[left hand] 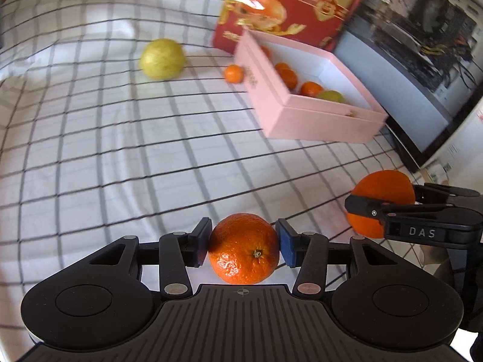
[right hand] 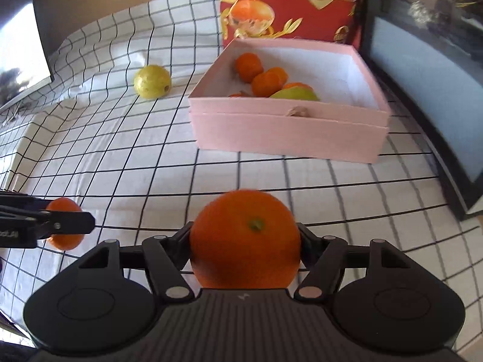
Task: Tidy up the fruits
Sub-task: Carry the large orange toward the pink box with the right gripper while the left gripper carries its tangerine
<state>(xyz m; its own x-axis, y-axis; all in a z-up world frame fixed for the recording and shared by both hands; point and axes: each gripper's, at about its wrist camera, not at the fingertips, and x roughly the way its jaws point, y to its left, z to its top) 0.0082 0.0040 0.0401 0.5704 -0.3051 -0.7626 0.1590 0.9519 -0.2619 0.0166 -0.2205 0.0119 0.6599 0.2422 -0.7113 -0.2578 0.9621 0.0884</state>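
A: The left gripper [left hand: 244, 246] is seen partly closed, a small orange [left hand: 244, 249] pinched between its blue pads [left hand: 285, 246]. What is carried by the other?

B: A larger orange [right hand: 245, 239] is clamped in the right gripper [right hand: 245, 241], whose jaws are set wider; the pads are hidden by the fruit. Both are held above the checked cloth [right hand: 120, 157].

A: And beyond them?

B: The pink box [right hand: 286, 132] is placed farther off, to the right, with several small oranges [right hand: 249, 67] and a green fruit [right hand: 297, 94] inside. A yellow-green fruit [left hand: 162, 58] is left on the cloth to the far left, and a small orange [left hand: 233, 73] just beside the box's left wall. A red carton [right hand: 302, 3] is stood behind the box.
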